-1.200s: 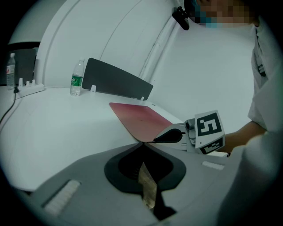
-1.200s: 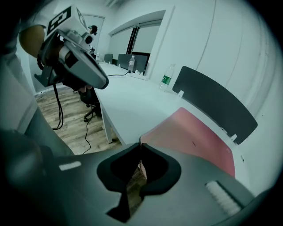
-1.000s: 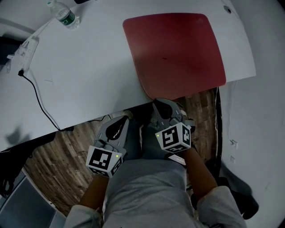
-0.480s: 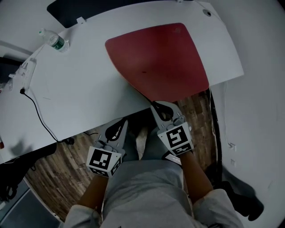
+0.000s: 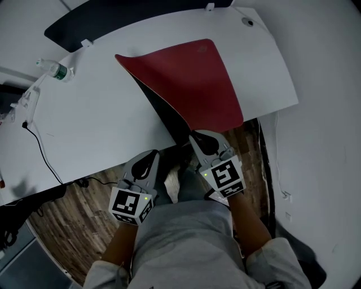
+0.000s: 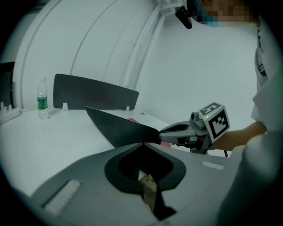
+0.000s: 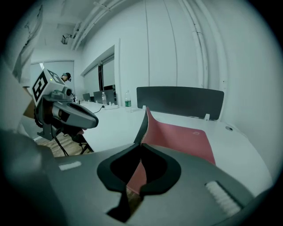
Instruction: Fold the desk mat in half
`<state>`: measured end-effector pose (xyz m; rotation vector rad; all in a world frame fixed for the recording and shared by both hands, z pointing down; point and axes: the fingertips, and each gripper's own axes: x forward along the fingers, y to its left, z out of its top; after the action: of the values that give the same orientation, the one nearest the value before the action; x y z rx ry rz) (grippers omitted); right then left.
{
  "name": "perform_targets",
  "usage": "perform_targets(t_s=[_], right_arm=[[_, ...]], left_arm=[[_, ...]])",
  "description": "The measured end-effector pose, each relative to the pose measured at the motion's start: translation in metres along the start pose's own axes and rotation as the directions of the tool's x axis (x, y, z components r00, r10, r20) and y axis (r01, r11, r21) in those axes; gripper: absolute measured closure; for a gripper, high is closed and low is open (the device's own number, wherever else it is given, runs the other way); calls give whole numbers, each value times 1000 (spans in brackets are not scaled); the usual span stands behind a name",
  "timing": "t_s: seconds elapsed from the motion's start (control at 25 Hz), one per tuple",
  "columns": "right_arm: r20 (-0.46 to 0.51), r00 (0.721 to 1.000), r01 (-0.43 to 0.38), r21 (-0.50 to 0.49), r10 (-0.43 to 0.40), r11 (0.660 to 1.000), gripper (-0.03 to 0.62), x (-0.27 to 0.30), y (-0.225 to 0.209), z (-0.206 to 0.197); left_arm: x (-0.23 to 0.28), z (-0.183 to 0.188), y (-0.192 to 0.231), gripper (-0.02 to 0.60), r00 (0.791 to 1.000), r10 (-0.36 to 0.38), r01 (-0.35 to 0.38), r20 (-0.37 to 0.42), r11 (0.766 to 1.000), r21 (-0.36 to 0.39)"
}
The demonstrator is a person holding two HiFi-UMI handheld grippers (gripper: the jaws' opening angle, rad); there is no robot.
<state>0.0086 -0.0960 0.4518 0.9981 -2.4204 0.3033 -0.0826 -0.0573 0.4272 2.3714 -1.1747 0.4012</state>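
Observation:
The red desk mat [image 5: 200,84] lies on the white desk [image 5: 96,132] toward its right end. Its left part is lifted off the desk, so the black underside [image 5: 161,113] shows. My right gripper [image 5: 202,135] is shut on the mat's near corner at the desk's front edge. In the right gripper view the mat [image 7: 177,137] rises out of the closed right gripper [image 7: 141,145]. My left gripper [image 5: 151,157] hangs below the desk edge, shut and empty, to the left of the right one. The left gripper view shows its closed tips [image 6: 142,144], the mat's dark underside [image 6: 119,126] and the right gripper [image 6: 162,131].
A water bottle [image 5: 54,70] and a power strip [image 5: 28,100] with a black cable [image 5: 42,152] sit at the desk's left. A dark divider panel [image 5: 113,17] runs along the far edge. Wooden floor [image 5: 73,226] and the person's lap lie below the grippers.
The mat lay flat a second ago. Its left side has since risen off the desk with the right gripper holding the near corner, exposing the black underside. The left gripper has barely moved.

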Motion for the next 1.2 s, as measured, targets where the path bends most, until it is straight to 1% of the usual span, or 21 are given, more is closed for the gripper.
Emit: perform_targets(t_s=[0.28,0.56,0.8,1.2], right_arm=[[-4,1000,16,16,-16,1000,574,-26,-44,-20],[-34,997,66,97,-63,993,574,-47,-88,-55],[-109,988,128,184,-109,975,573,-57,-124,-97],[-145,978,181,230,-150,956,572,-60,-159,-124]], left_arm=[[36,6,-38,563,1000,-15,15,-1,1000,15],[59,4,-64,563,999,-31,31,-20,999,23],[74,-3,-78,563,998,-41,43,-52,999,30],[94,-4,-84,563,995,-50,54,-87,998,38]])
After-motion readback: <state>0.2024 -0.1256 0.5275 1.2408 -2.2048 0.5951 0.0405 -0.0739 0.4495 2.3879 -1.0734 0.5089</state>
